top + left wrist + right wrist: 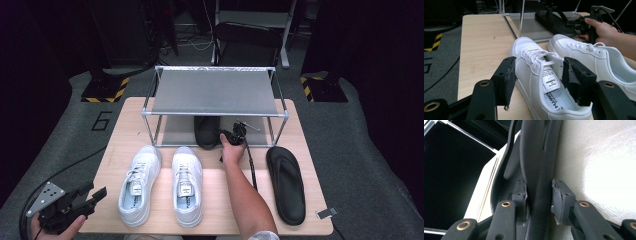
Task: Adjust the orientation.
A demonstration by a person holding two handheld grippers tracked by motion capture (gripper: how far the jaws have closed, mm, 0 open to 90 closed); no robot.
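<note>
The black flip-flop (536, 170) on the rack's lower shelf (172, 132) is clamped between the half-closed pads of the right gripper (539, 198); its front is hidden under the upper shelf (215, 92). The left gripper (537, 77) is held open, empty.

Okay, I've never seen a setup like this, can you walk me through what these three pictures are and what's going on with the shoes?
A person holds a two-jaw tool in each hand at a light wooden table. One camera looks down from above; the other two ride on the tools and look along their black jaws. On the table stand a grey two-tier metal shoe rack, a pair of white lace-up sneakers and one black foam flip-flop. The right gripper is clamped on the edge of a second black flip-flop at the rack's lower shelf. The left gripper hangs open near the table's front left corner, holding nothing.
</note>
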